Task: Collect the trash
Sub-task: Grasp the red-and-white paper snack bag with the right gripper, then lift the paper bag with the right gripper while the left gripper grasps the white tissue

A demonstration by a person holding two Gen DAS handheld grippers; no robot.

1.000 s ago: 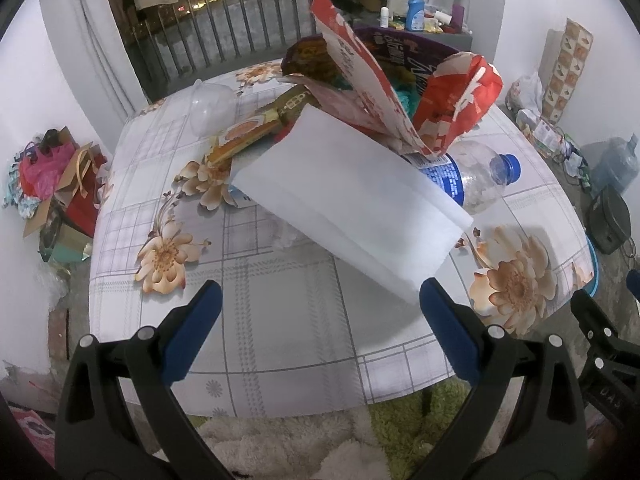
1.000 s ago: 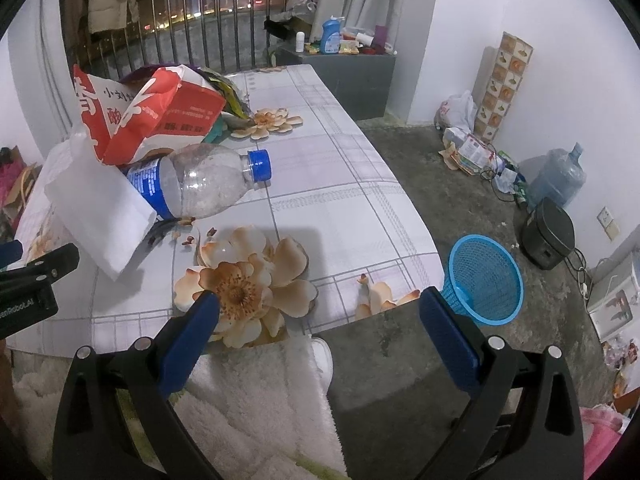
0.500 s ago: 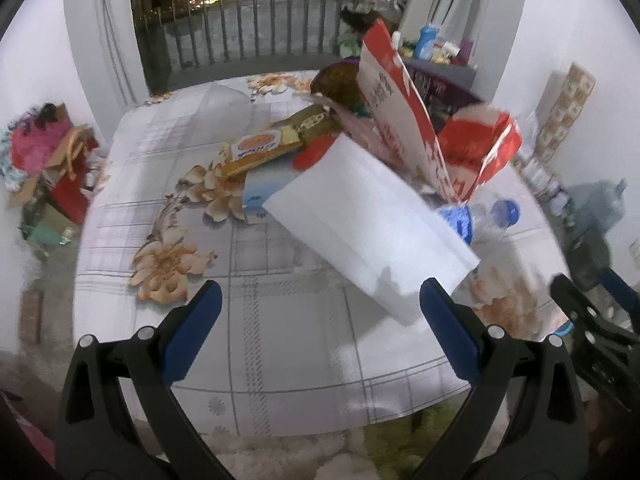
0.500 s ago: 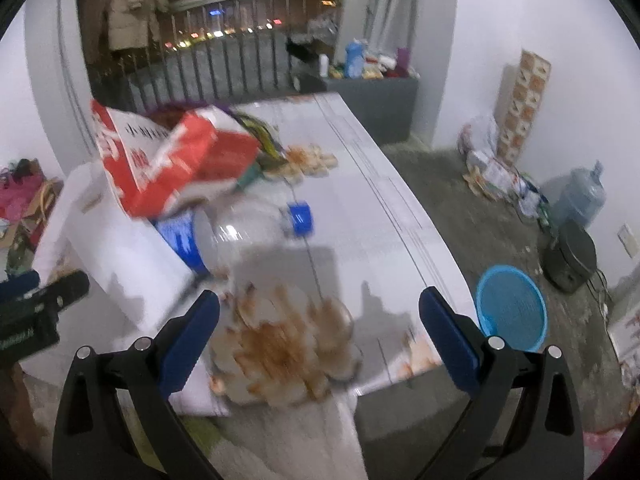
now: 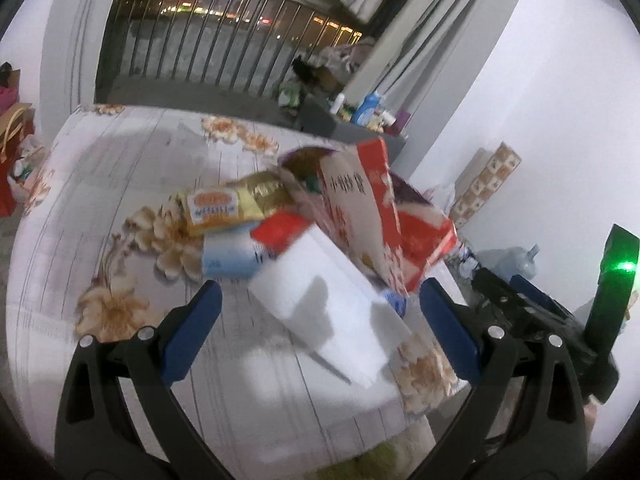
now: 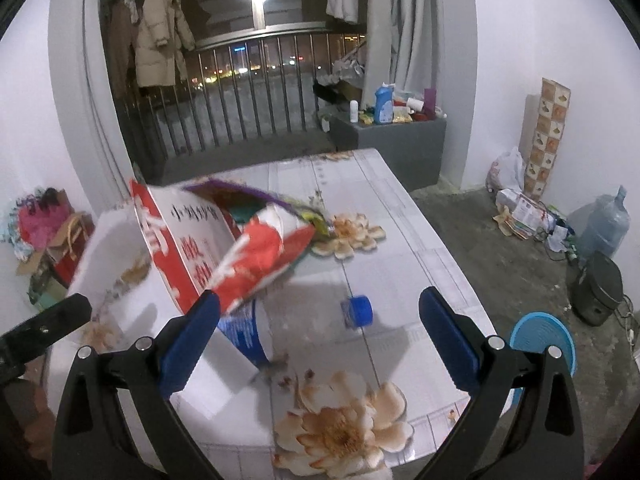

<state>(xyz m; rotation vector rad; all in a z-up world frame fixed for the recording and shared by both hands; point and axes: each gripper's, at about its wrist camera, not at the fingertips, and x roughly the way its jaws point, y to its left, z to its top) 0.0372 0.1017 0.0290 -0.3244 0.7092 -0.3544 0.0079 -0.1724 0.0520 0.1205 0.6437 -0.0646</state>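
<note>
A: Left gripper (image 5: pixel 316 312)?

B: Jaws spread wide, nothing between the blue pads (image 5: pixel 192 332). It hangs over the near part of the table (image 5: pixel 120 184), facing the trash heap. The view is motion-blurred.

A: Right gripper (image 6: pixel 318 320)?

B: Also released, empty. It hangs above the near right part of the table, with the plastic bottle (image 6: pixel 256 328) lying on its side between and beyond the pads. The bottle's blue cap (image 6: pixel 357 311) points right.

A: Location of the trash?

B: All on the flowered tablecloth, heaped mid-table. The white paper bag (image 5: pixel 328 308) lies flat nearest the left gripper, its corner reaching toward the table's near edge. Behind it the red-and-white bag (image 5: pixel 360 208) stands tilted, open at the top, and touches a crumpled red bag (image 6: pixel 260 260) that rests over the bottle. A yellow snack wrapper (image 5: pixel 228 204) lies left of the heap, with a pale blue packet (image 5: pixel 228 260) just beside it.

A: Bin?

B: A blue basket (image 6: pixel 544 340) stands on the floor just beside the table's right near corner, partly hidden behind the right finger.

A: Anything else?

B: The right gripper's body shows at the right edge of the left view with a green light (image 5: pixel 624 266) lit.
</note>
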